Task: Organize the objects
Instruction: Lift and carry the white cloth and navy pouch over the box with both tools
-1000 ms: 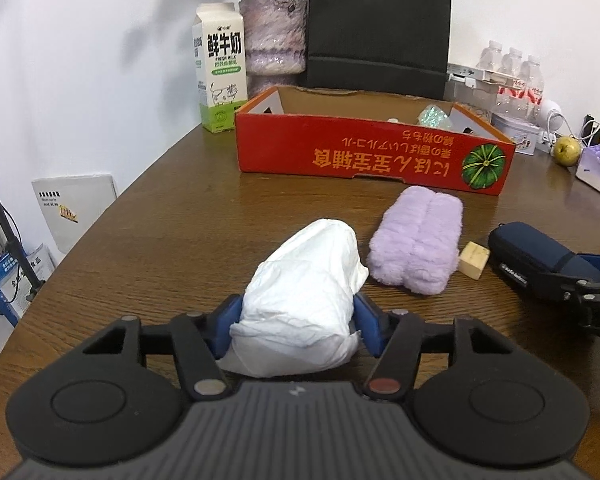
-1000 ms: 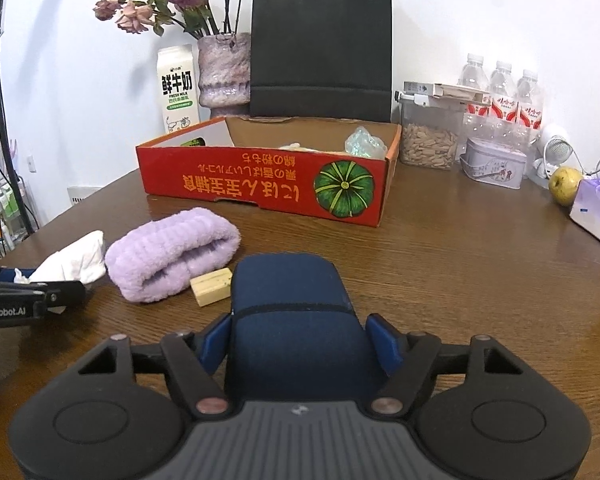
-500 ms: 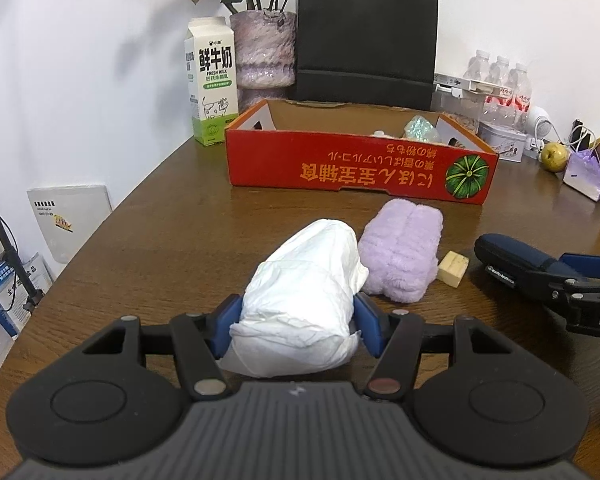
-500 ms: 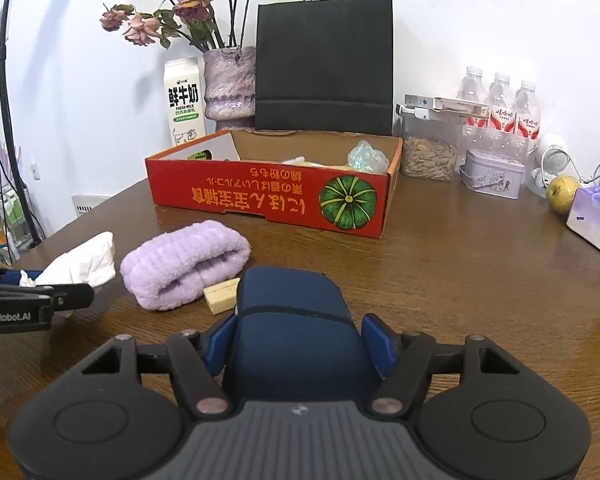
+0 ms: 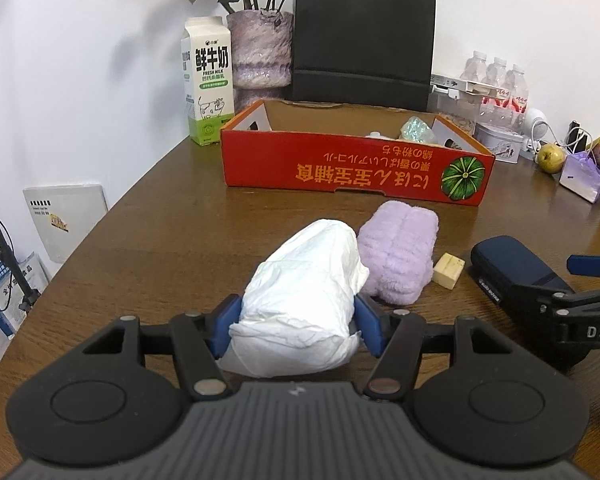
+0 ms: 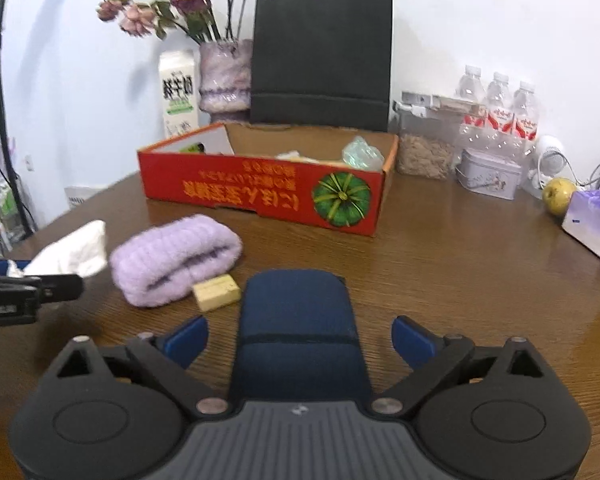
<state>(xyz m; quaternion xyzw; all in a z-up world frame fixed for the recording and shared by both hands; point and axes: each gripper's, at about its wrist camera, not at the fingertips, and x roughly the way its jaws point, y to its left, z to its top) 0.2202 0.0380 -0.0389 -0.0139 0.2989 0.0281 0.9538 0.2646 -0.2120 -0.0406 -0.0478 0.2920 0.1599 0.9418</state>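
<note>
My left gripper (image 5: 296,326) is shut on a white crumpled packet (image 5: 306,296), its blue pads pressing both sides. A rolled lilac towel (image 5: 398,256) lies just beyond it, with a small cream block (image 5: 448,270) at its right. In the right wrist view a dark blue case (image 6: 298,320) lies between the fingers of my right gripper (image 6: 300,340), whose jaws are opening; gaps show on both sides of the case. The red cardboard box (image 6: 260,192) with a pumpkin picture stands farther back, several items inside.
Behind the box stand a milk carton (image 5: 208,80), a vase of dried flowers (image 5: 260,48) and a black paper bag (image 5: 362,36). Right of it are a jar, a tin (image 6: 488,178), water bottles (image 6: 498,108), an apple (image 6: 558,196) and a lilac pouch (image 6: 592,228).
The right gripper's jaws have sprung apart from the dark blue case, which they gripped before. The left gripper keeps its hold on the white packet; its view has tilted up slightly.
</note>
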